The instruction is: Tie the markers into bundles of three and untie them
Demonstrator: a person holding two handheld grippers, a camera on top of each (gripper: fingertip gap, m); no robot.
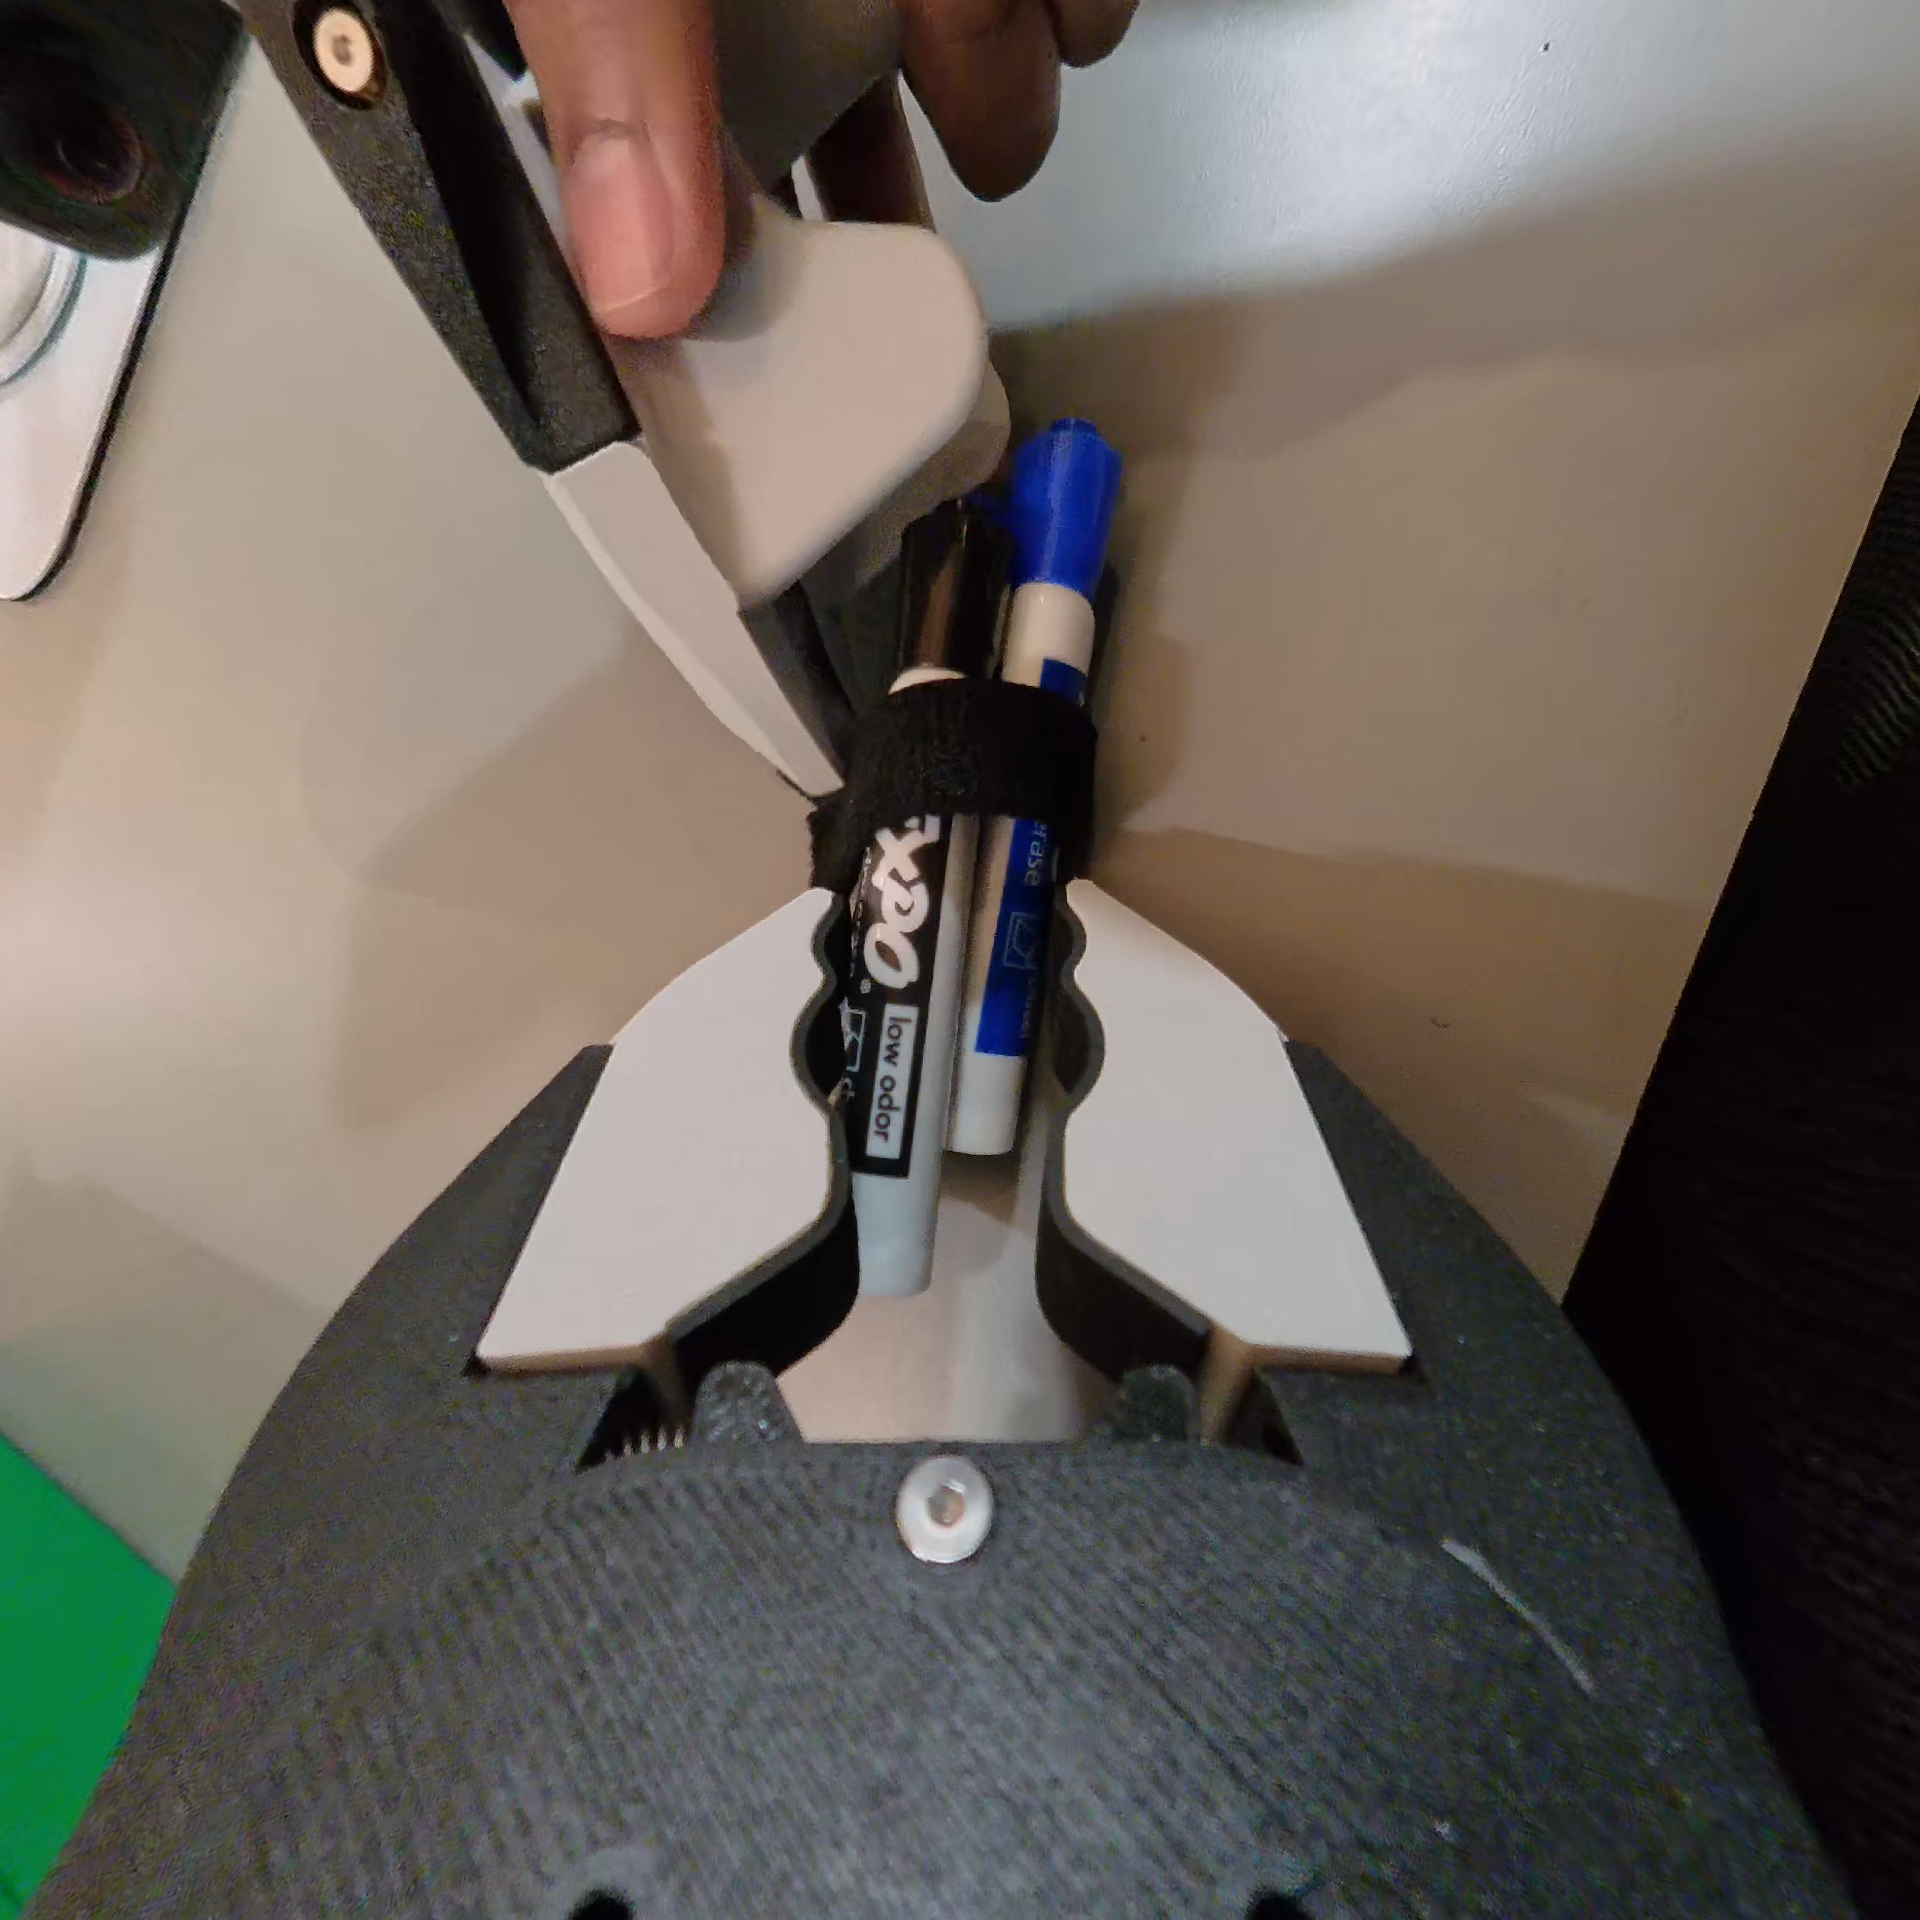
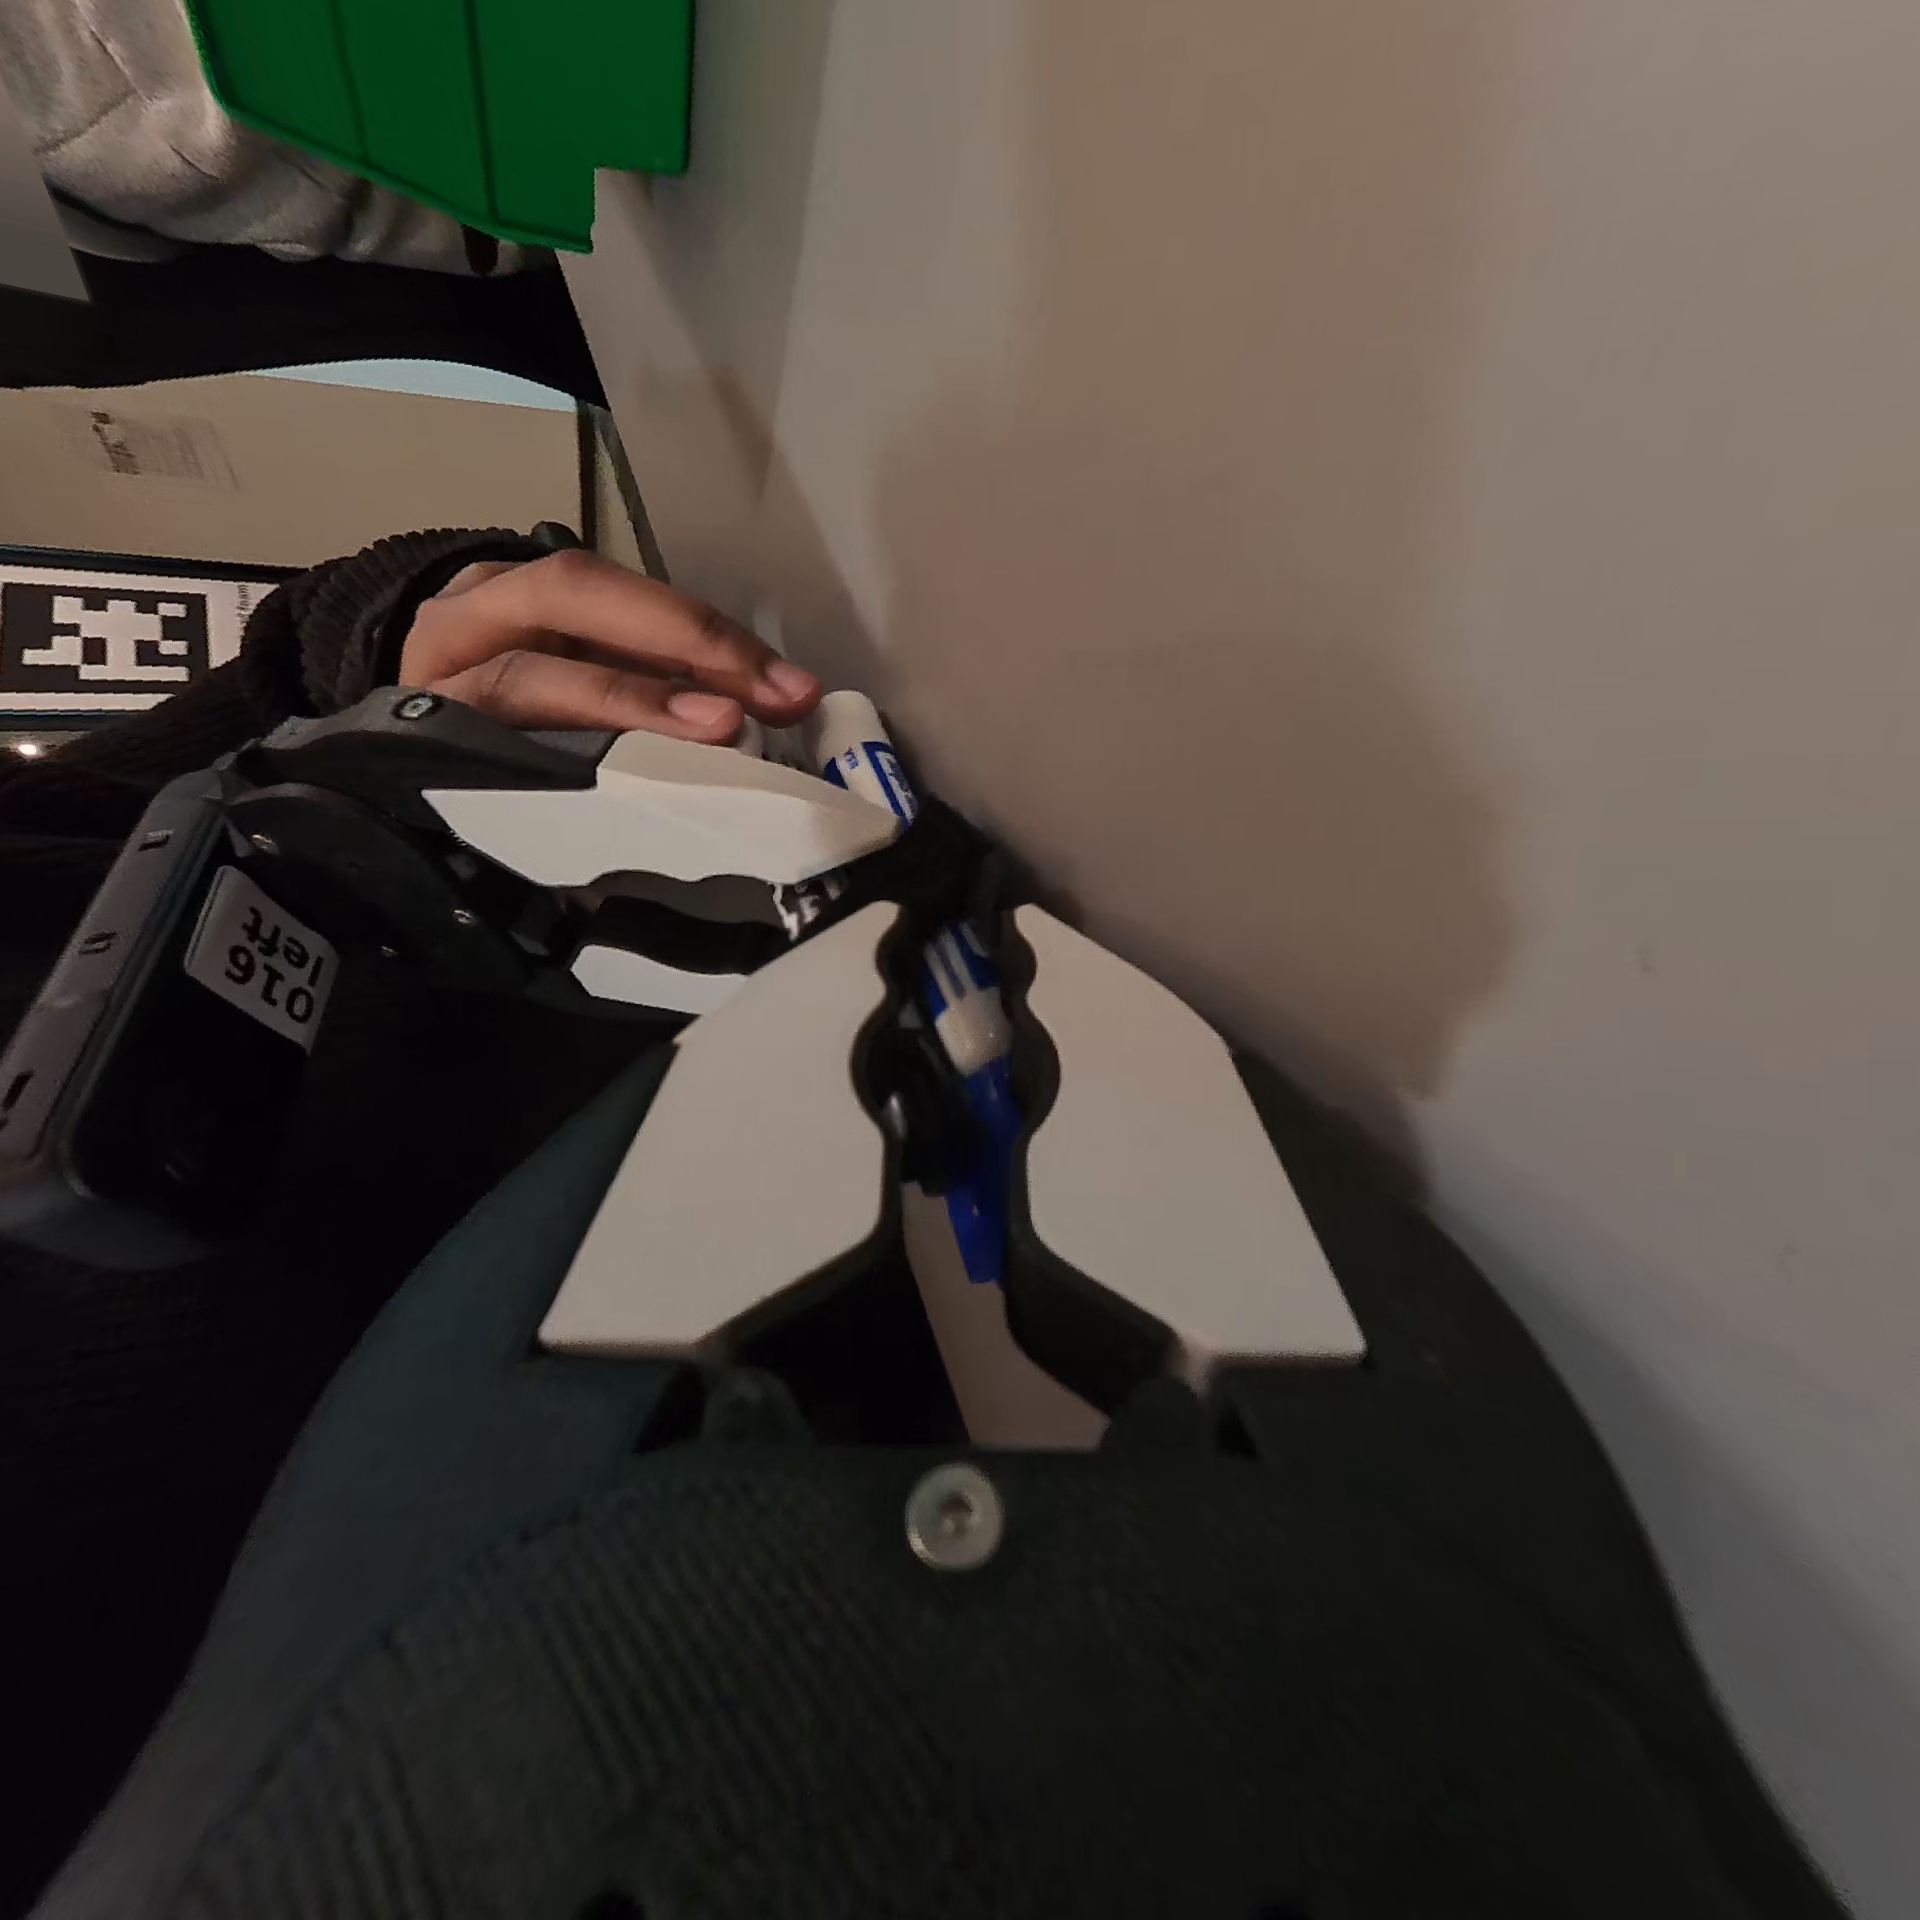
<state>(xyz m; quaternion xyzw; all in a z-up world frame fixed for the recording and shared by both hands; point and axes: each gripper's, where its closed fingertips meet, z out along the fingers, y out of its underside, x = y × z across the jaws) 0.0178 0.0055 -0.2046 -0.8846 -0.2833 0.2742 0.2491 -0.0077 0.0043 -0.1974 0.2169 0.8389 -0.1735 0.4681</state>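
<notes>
Right now both grippers, left gripper (image 1: 940, 914) and right gripper (image 2: 956, 925), pinch the strapped marker bundle (image 1: 961, 883) from opposite ends against the white surface (image 1: 1455, 520).

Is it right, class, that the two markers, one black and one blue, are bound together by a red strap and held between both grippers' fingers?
Not quite: the strap is black, not red, as the left wrist view shows. The rest stands: it binds the black marker and the blue marker, and both the left gripper and the right gripper have them between their fingers.
</notes>
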